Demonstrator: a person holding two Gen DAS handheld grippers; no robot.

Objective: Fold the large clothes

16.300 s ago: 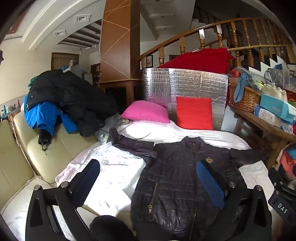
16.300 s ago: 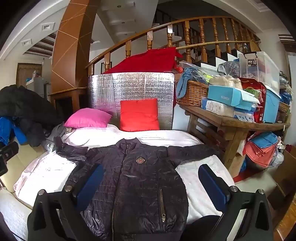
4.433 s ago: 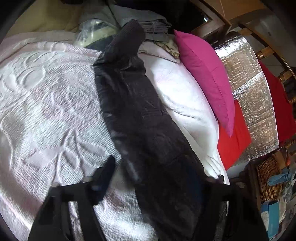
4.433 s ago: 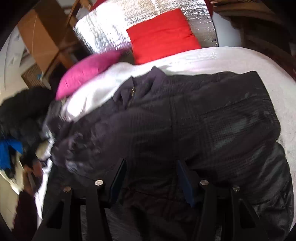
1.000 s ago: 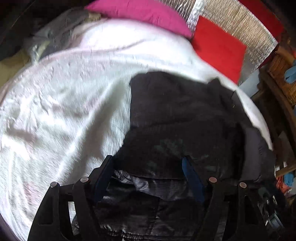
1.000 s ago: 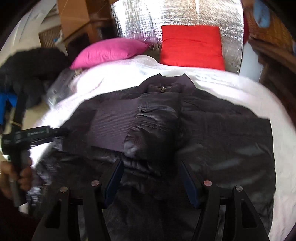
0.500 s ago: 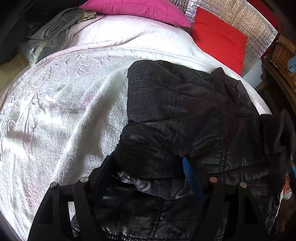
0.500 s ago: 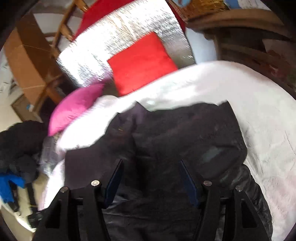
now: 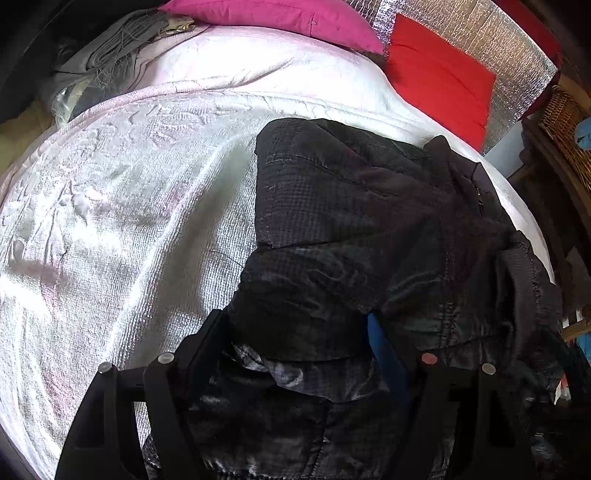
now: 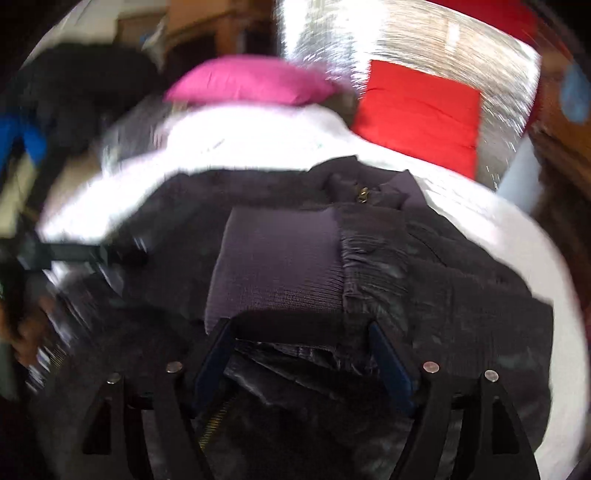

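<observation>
A dark quilted jacket (image 9: 369,229) lies on the white bedspread (image 9: 110,221), its sleeves folded in over the body. In the left wrist view my left gripper (image 9: 299,332) sits low over the jacket's lower left part, and the fabric bulges up between its half-closed jaws. In the blurred right wrist view the jacket (image 10: 461,295) has its ribbed cuff (image 10: 277,273) folded across the chest below the collar zip. My right gripper (image 10: 299,336) is over the jacket's middle with fabric between its jaws. The other hand-held gripper (image 10: 74,254) shows at the left.
A pink pillow (image 9: 280,14) and a red cushion (image 9: 443,74) lean on a silver foil panel (image 9: 498,40) at the head of the bed. Grey clothes (image 9: 110,48) lie at the far left. A wicker basket (image 9: 565,122) and wooden table stand at the right.
The right gripper has swung back over the jacket's middle, where the folded sleeve and ribbed cuff lie on the chest. The left gripper has stayed in place on the jacket's lower left.
</observation>
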